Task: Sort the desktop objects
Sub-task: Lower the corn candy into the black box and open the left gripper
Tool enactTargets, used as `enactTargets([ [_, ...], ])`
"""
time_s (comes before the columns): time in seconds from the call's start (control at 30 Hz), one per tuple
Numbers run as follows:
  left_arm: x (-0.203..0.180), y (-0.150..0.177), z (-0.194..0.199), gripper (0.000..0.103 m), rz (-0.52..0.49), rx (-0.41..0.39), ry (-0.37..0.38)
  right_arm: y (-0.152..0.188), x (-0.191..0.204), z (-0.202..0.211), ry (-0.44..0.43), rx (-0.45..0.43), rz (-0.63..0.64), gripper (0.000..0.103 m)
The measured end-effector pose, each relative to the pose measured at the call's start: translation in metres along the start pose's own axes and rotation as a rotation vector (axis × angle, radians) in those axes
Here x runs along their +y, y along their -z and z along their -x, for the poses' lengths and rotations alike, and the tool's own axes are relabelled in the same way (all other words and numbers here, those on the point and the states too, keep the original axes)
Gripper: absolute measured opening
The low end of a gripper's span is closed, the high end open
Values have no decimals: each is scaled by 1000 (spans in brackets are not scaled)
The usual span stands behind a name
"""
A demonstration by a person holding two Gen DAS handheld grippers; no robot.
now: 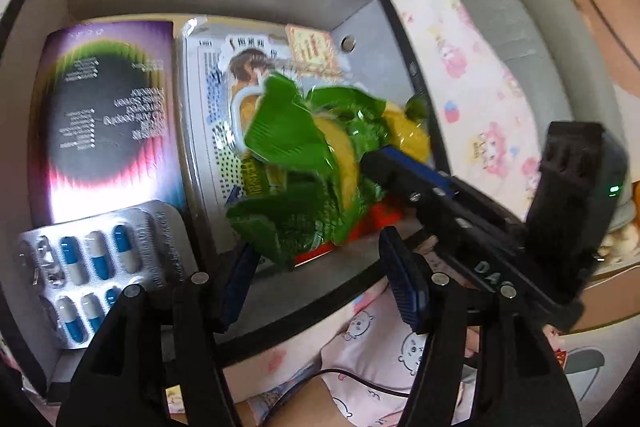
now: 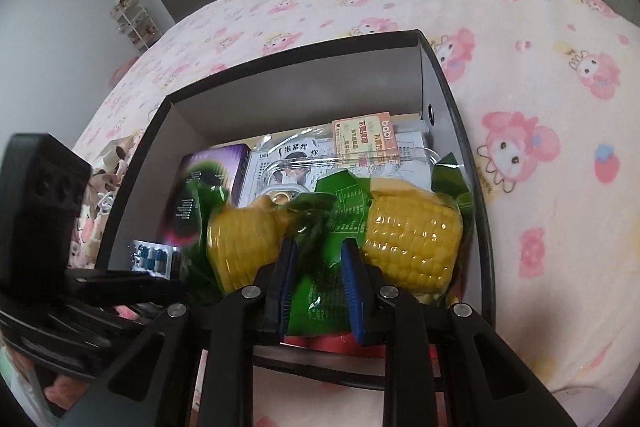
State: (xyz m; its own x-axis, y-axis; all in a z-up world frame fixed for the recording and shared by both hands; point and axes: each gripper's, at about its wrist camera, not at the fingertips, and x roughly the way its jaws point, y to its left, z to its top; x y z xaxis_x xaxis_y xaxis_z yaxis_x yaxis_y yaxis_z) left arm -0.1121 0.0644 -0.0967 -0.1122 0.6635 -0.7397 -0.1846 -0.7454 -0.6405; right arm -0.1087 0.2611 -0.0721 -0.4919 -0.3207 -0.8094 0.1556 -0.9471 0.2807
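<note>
At the lower centre of the right wrist view, the right gripper (image 2: 318, 291) clenches the green middle of the corn packet (image 2: 416, 243), held over the box (image 2: 460, 131) near its front wall. Left gripper (image 1: 320, 279) hovers released at the box's near edge. Bare grey floor lies farther back, upper frame.

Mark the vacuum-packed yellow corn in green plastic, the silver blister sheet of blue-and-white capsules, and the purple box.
vacuum-packed yellow corn (image 2: 412, 243), right wrist view, right cob's kernels
silver blister sheet (image 1: 96, 259), left wrist view, capsule row
purple box (image 1: 108, 115), left wrist view, dark printed face
</note>
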Motion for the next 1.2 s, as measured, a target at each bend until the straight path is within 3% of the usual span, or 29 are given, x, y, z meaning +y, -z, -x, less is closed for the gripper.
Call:
enactTargets([
  [0.23, 6, -9, 9, 58, 46, -57, 88, 3, 0, 0, -9, 17, -8, 21],
  [0.57, -1, -12, -3, 58, -13, -18, 3, 5, -5, 4, -39, 17, -35, 21],
  [0.9, 7, -19, 34, 58, -13, -98, 69, -12, -17, 35, -61, -57, -54, 21],
  [1.03, 19, -29, 50, 58, 42, -180, 100, -36, -22, 33, -16, -49, -41, 21],
  [1.2, 38, -42, 40, 60, 129, -185, 56, -44, -9, 5, -107, 21, -43, 21],
])
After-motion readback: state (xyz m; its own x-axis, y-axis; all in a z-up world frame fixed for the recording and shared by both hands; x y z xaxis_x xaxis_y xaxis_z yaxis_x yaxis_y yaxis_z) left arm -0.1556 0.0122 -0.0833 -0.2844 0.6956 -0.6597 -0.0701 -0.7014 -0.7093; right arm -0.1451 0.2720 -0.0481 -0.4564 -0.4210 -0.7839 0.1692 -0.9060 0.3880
